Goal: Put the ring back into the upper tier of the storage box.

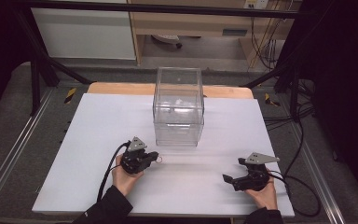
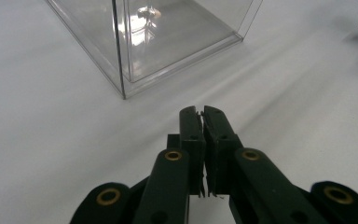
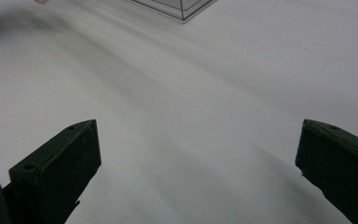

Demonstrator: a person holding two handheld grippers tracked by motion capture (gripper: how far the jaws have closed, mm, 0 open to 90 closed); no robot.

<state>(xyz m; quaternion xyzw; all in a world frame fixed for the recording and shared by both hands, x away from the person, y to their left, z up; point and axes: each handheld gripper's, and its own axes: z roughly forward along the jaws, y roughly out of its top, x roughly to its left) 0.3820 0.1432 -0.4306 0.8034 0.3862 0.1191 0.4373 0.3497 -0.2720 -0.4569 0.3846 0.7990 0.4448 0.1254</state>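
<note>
Clear plastic box (image 1: 178,108) is sitting upright near the middle of the white worktop (image 1: 74,154), and that's what everything here is turning on. The left tool (image 1: 156,157) is pointing toward the box's near left corner and lying just short of it, jaws clenched together; there might be a small reddish thing at the tip, too tiny to say. In the left gripper view that corner (image 2: 122,91) is standing ahead and a bit left of the closed tips. The right tool (image 1: 227,178) is hanging lower and well apart from the box, jaws spread wide with nothing between them. So I'd guess the left hand is the nearer one for whatever's coming.
</note>
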